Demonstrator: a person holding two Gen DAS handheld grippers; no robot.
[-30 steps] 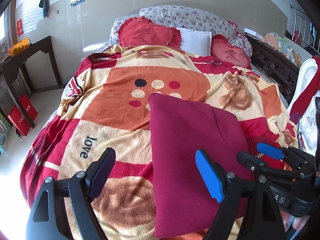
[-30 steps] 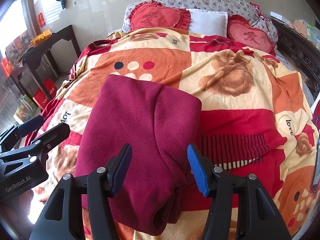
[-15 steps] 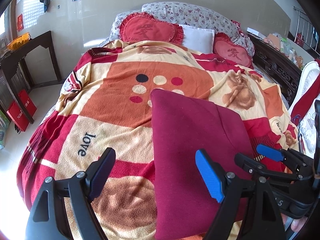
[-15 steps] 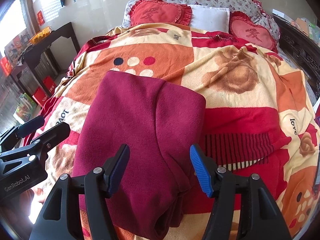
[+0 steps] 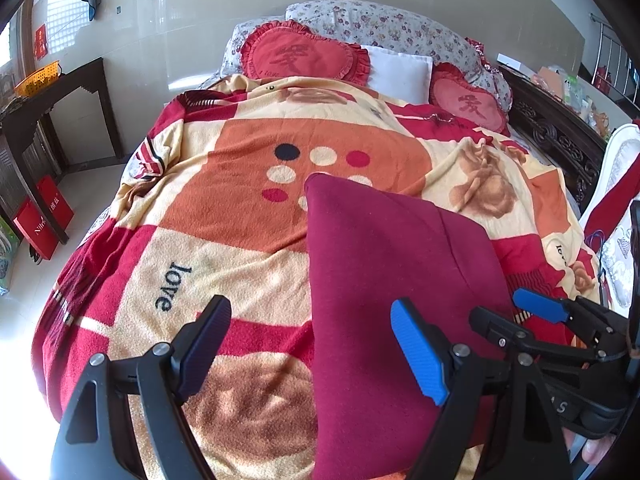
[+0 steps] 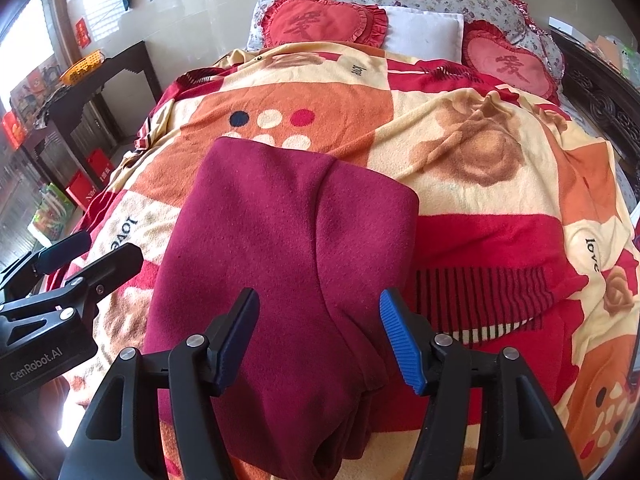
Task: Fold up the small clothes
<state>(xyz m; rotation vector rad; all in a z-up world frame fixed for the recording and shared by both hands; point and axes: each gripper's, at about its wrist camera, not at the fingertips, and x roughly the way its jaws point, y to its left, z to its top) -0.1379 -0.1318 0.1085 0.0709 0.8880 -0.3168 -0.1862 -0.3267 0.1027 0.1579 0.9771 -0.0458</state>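
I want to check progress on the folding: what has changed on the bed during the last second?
Little. The right tongs have just been opening a bit wider above the folded maroon garment; their pads do not press it. The left tongs stay open and empty. The garment lies as before on the patterned blanket.

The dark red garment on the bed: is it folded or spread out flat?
Folded. The dark red garment lies as a compact rectangle on the blanket, with one layer overlapping another and stacked edges visible at its near end.
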